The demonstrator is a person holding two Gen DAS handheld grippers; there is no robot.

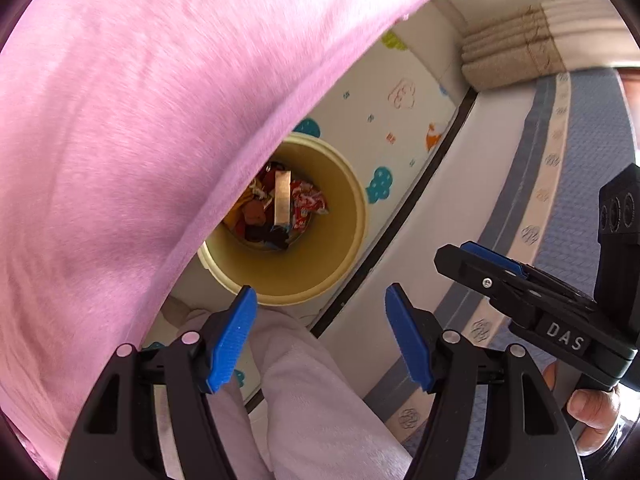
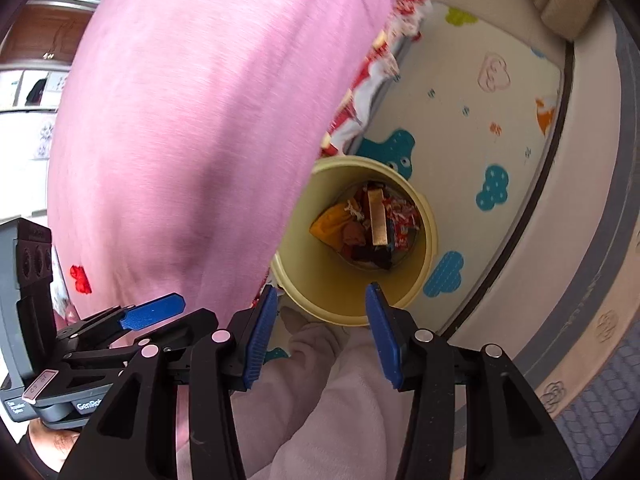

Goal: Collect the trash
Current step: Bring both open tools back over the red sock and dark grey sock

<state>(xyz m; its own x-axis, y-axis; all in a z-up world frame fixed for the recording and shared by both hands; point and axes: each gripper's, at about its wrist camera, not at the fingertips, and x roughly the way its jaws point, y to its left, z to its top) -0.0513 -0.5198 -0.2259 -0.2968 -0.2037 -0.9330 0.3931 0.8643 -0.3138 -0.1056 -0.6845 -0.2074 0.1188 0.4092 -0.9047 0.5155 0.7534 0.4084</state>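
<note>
Both grippers, left [image 1: 320, 336] and right [image 2: 318, 334], hang released and empty. Bin [image 2: 424, 280] at 12 o'clock holds wrappers [image 2: 400, 224]. Next, probably seek more trash, clearing the rim.

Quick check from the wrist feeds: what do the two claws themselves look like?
Both match: the left claw and the right claw have black plastic arms, ribbed blue pads and silver pivot pins. The right one's body carries a white "DAS" label.

Cloud-print play mat [image 2: 472, 92] beside grey rug [image 1: 592, 168].
</note>
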